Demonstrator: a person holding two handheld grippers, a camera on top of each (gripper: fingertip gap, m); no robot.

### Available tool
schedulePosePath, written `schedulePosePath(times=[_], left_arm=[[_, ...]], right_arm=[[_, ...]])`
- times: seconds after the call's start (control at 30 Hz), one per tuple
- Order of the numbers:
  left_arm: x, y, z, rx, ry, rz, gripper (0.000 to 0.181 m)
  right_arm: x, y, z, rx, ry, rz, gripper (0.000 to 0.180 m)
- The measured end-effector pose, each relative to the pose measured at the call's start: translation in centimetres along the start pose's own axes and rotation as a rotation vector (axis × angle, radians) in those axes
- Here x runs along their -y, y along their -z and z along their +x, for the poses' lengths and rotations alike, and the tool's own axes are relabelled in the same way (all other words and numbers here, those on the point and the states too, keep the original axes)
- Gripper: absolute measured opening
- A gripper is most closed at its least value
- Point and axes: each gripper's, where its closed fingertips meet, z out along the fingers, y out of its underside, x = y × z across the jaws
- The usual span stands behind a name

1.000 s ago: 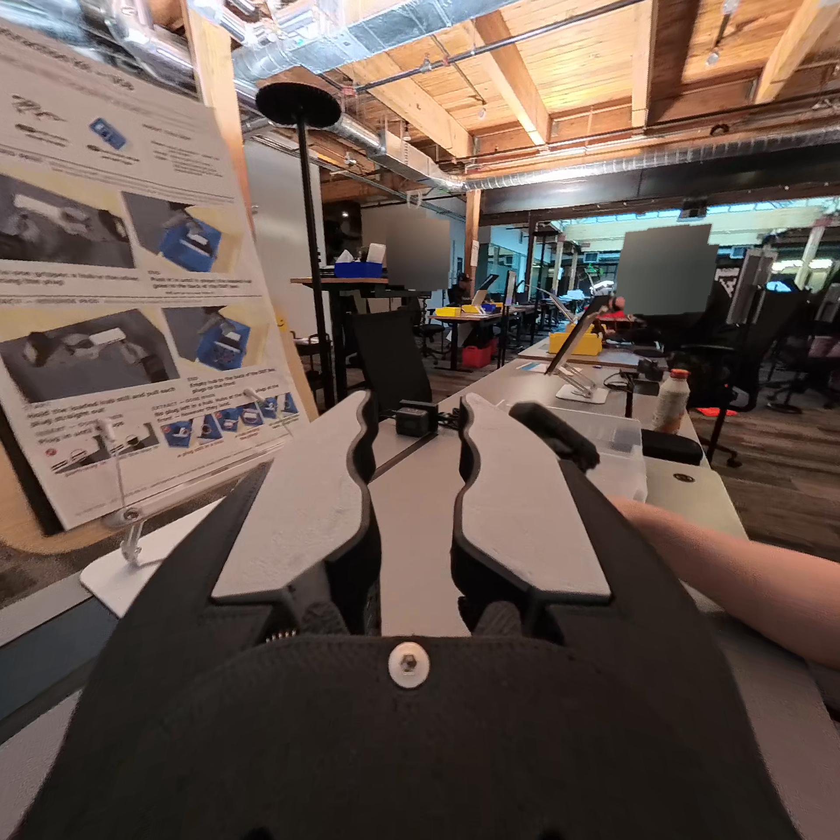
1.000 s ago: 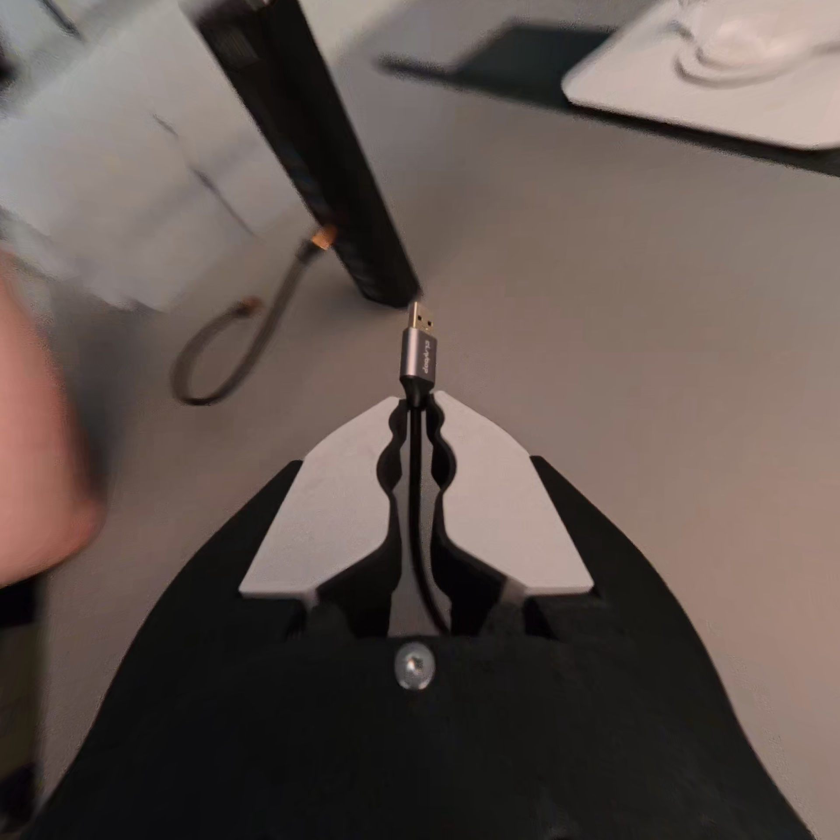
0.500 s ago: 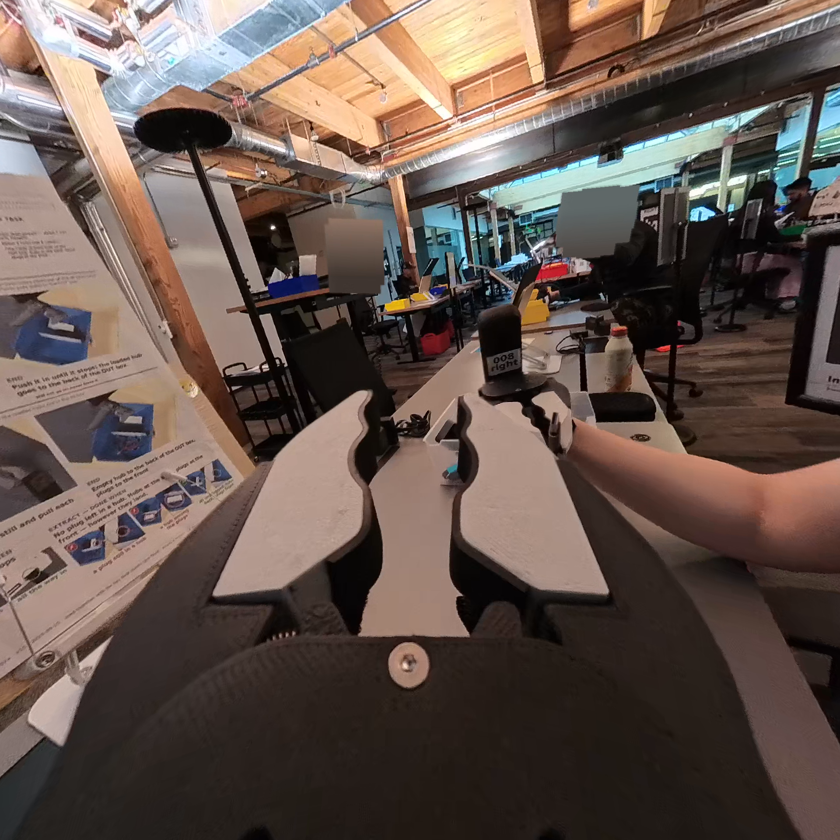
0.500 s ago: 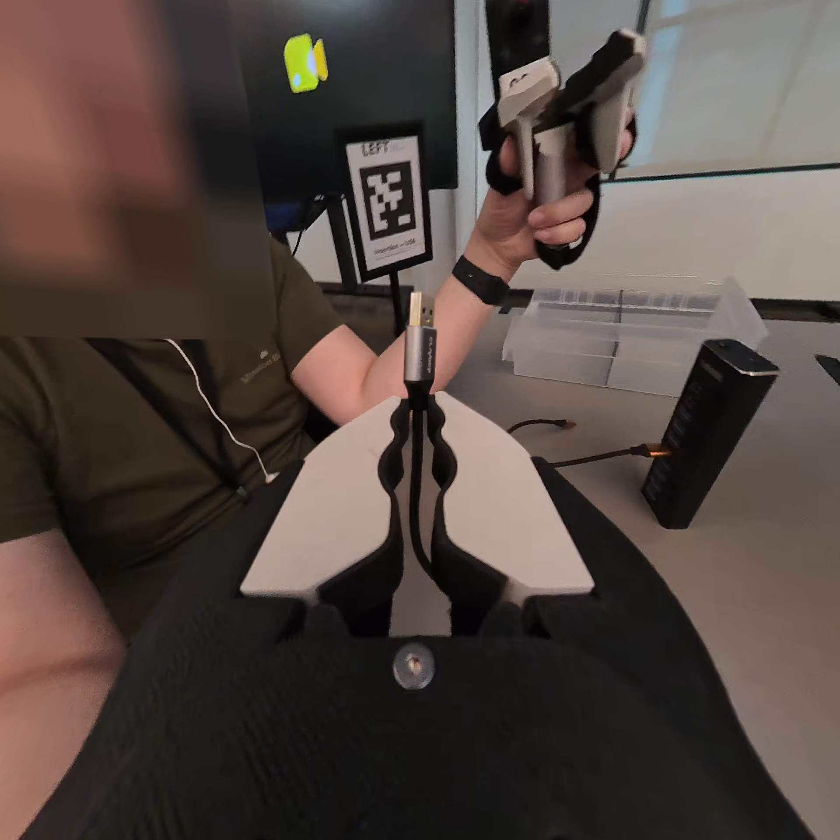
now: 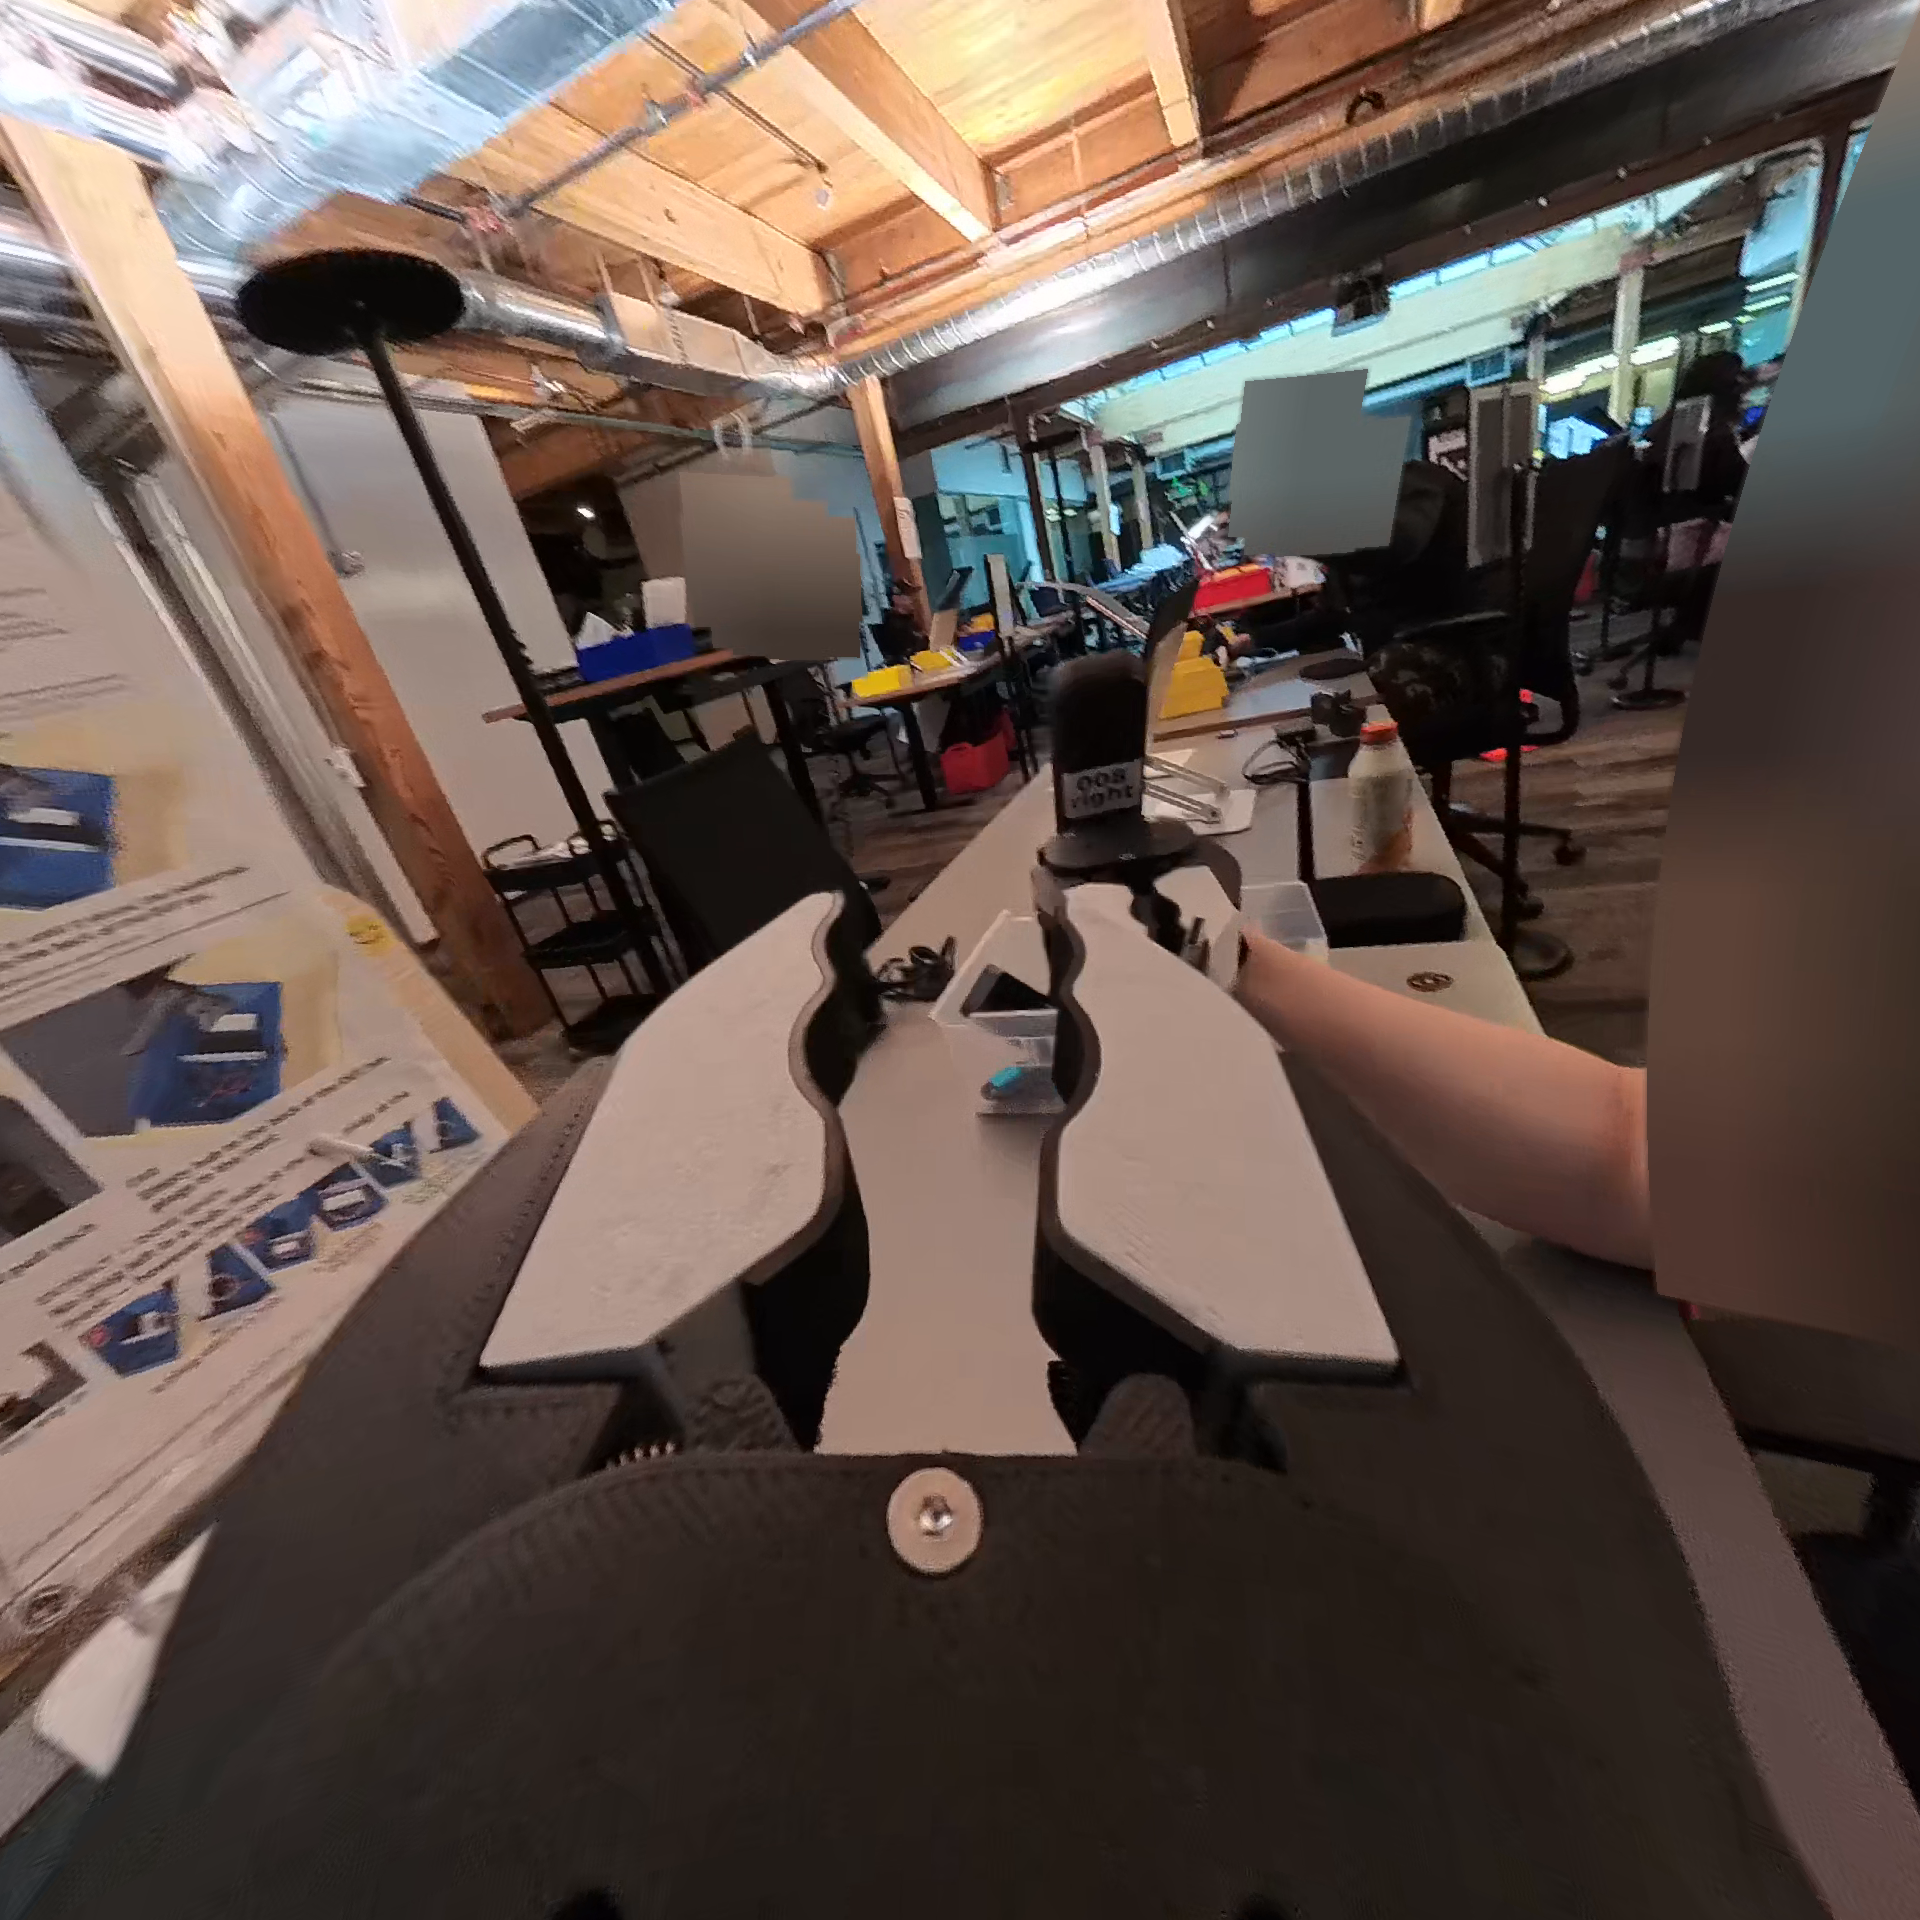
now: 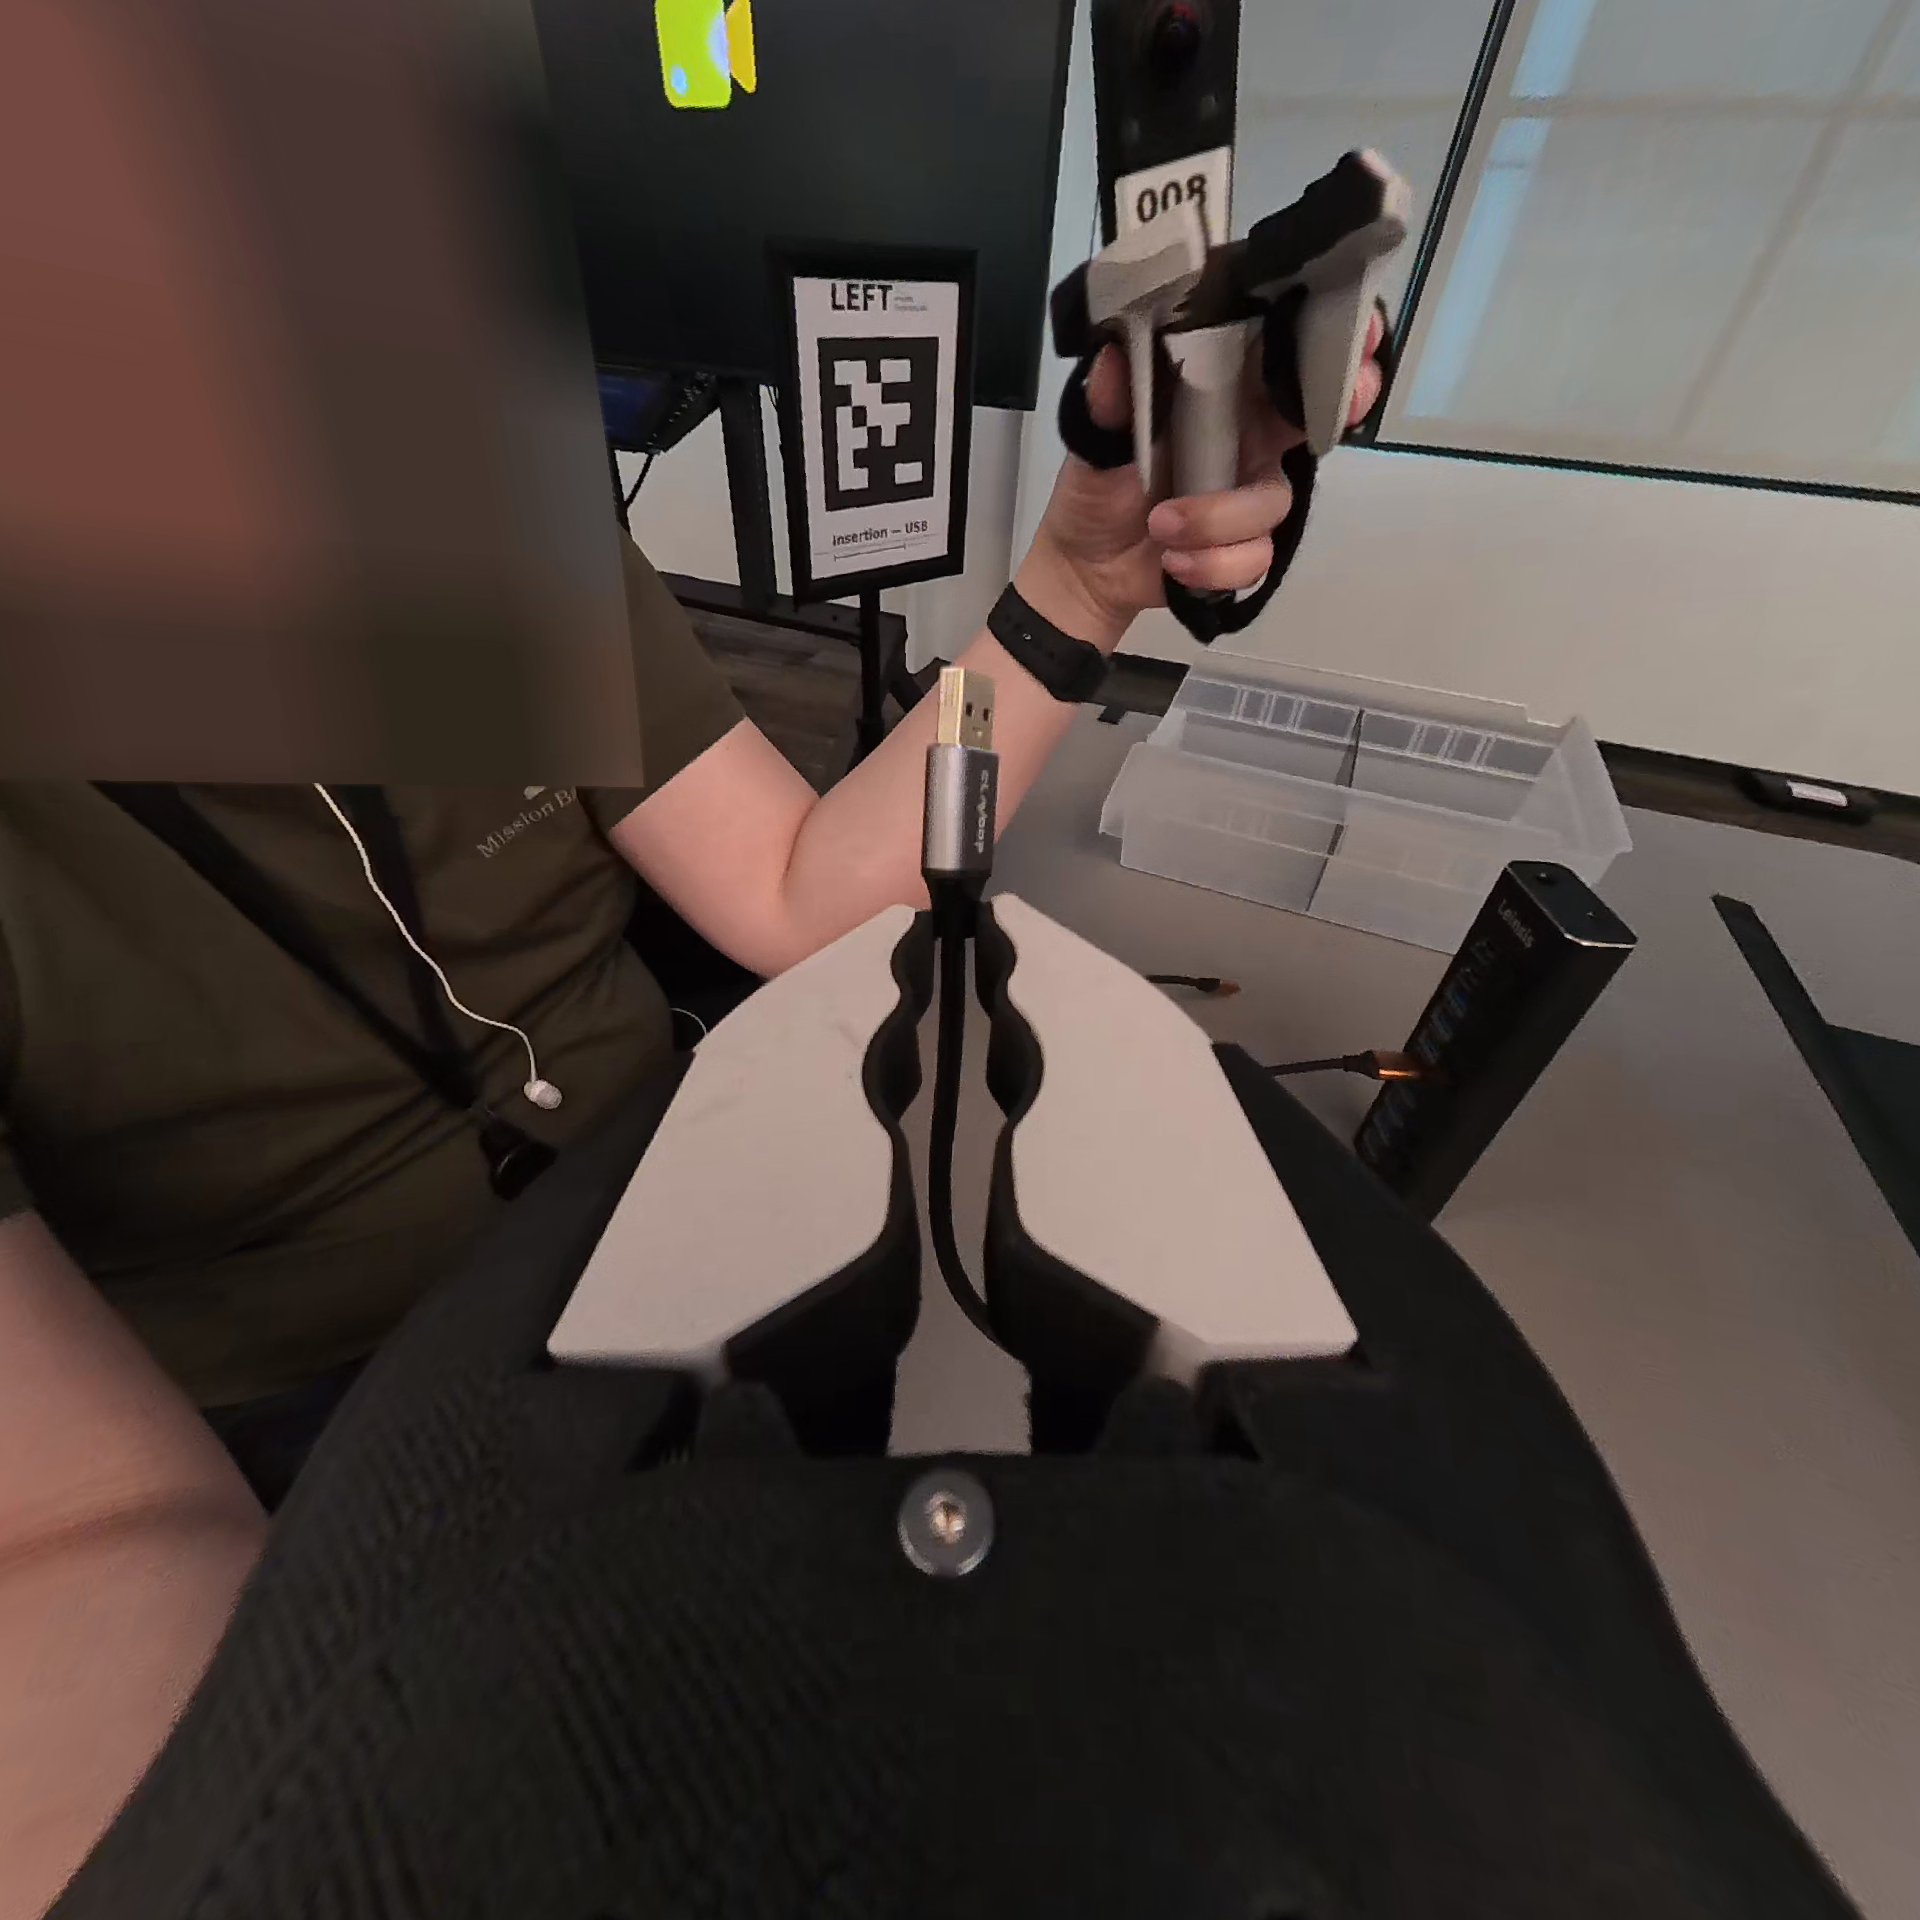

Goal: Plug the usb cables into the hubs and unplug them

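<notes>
You've swung both grippers up off the grey table and they're now facing each other in the air. A second ago your right gripper was pointed down at the table with the plug hovering just short of the black USB hub; now it looks back toward you, and the hub stands off to its right, well clear. Since half a second ago, hardly anything has moved.

That means no insertion is in progress. I'd call this a pause or a reset between attempts.

The hub is standing on end on the table, in front of a clear plastic organiser box, with one orange-tipped cable already plugged into its side. A framed sign with a coded marker stands behind your arm.

Your left gripper is raised high, its fingers parted with a moderate gap and nothing between them.

Your right gripper is clamped tight on the black cord just below the grey-sleeved USB-A plug, which sticks straight out past the fingertips, gold contacts forward. Grip looks square, so you'll likely only need to bring it back down and line it up with a free port.
</notes>
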Motion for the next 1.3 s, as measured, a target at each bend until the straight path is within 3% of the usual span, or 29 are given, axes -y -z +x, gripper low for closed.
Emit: schedulePosePath(times=[0.13, 0.33, 0.43, 0.53, 0.67, 0.87, 1.03, 1.13, 1.3], left_arm=[[-1.2, -2.0, 2.1, -0.112, -0.008, -0.06, 0.042], [-6.1, -5.7, 4.6, -0.19, -0.098, -0.338, 0.047], [-6.6, -7.8, 5.6, -0.226, -0.087, -0.359, 0.045], [-7.0, -8.8, 7.2, -0.301, -0.115, -0.368, 0.032], [-7.9, -9.3, 8.0, -0.331, -0.152, -0.411, 0.03], [-8.9, -9.3, 8.3, -0.368, -0.149, -0.451, 0.014], [-10.1, -9.5, 8.2, -0.37, -0.154, -0.503, 0.018], [-10.9, -9.4, 8.3, -0.394, -0.149, -0.546, 0.007], [-10.6, -9.3, 7.3, -0.349, -0.147, -0.555, 0.007]], right_arm=[[-0.1, -0.1, -0.2, -0.007, 0.022, -0.023, 0.008], [0.4, -0.1, -0.6, -0.034, 0.074, -0.03, 0.008], [0.3, -0.2, -0.5, -0.054, 0.077, -0.054, 0.008], [-0.1, -0.3, -0.3, -0.067, 0.073, -0.073, 0.008], [-0.5, -0.4, -0.1, -0.067, 0.055, -0.093, 0.008], [-1.3, -0.7, 0.3, -0.067, 0.033, -0.127, 0.008], [-2.1, -0.8, 0.5, -0.064, 0.002, -0.154, 0.008], [-2.3, -1.0, 0.5, -0.057, -0.001, -0.163, 0.008], [-2.2, -1.1, 1.4, -0.109, 0.037, -0.149, 0.008]])
